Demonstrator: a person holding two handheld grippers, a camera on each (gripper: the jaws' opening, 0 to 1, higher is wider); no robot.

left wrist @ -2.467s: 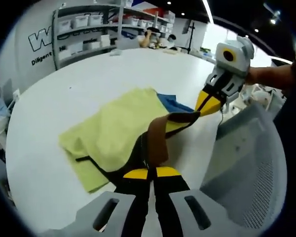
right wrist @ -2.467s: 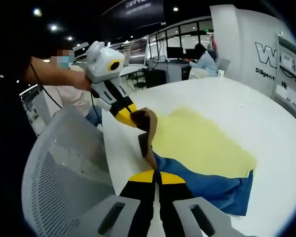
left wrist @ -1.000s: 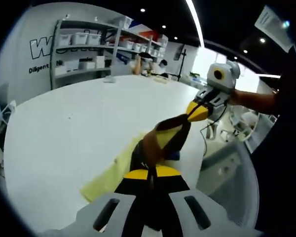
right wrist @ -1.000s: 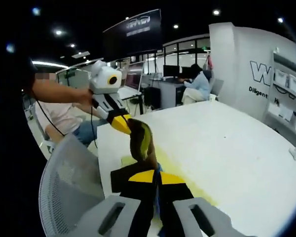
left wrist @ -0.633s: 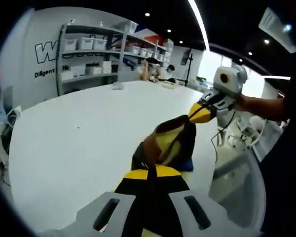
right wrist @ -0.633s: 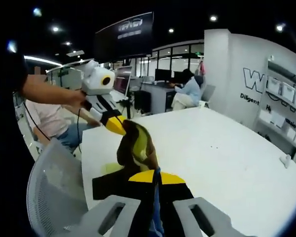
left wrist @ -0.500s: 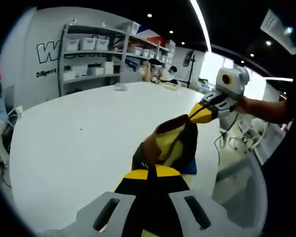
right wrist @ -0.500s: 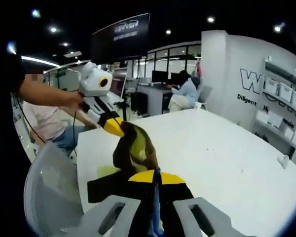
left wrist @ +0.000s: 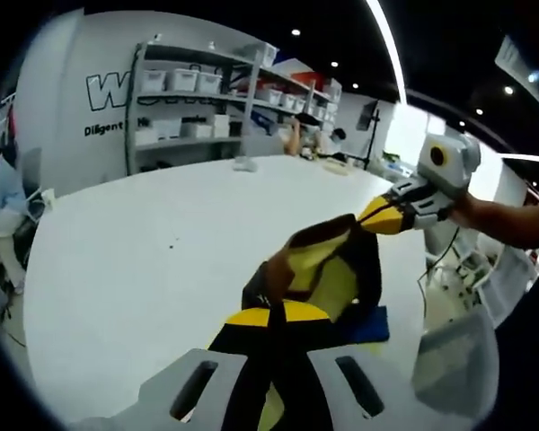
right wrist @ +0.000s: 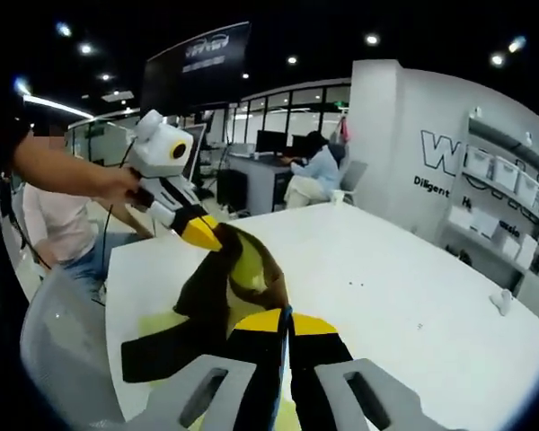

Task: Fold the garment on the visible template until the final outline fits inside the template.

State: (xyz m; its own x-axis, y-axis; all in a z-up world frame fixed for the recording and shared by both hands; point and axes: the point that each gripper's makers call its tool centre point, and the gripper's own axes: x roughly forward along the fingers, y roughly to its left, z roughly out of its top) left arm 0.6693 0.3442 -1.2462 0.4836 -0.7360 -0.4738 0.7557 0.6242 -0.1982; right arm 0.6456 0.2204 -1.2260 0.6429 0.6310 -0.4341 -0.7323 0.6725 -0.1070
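Yellow garment [left wrist: 328, 274] with dark brown and black trim, lifted off the white desk [left wrist: 144, 278] and stretched between the two grippers. Bunched in folds just past the left gripper [left wrist: 271, 314], with a brown band at the near edge and the yellow panel sagging in the middle. Same cloth in the right gripper view as a draped loop [right wrist: 238, 269], its black part hanging toward the desk [right wrist: 413, 296]. Blue patch [left wrist: 370, 327] low on the desk beside the hanging cloth, possibly the template, though too little visible to be sure.

Left gripper fingers closed tight on the garment's near edge, yellow tips pressed together. Right gripper [right wrist: 286, 325] fingers likewise closed on the cloth, a thin blue sliver pinched at the tips. Right gripper [left wrist: 384, 217] also seen from the left gripper view, held by a hand [left wrist: 485, 215], clamping the far end. Left gripper [right wrist: 202, 235] seen from the right gripper view, held by a hand [right wrist: 117, 184].

Shelving with white bins [left wrist: 193, 90] along the wall. Seated person [right wrist: 319, 171] at a far workstation. Grey mesh chair back [right wrist: 63, 368] at the desk edge.
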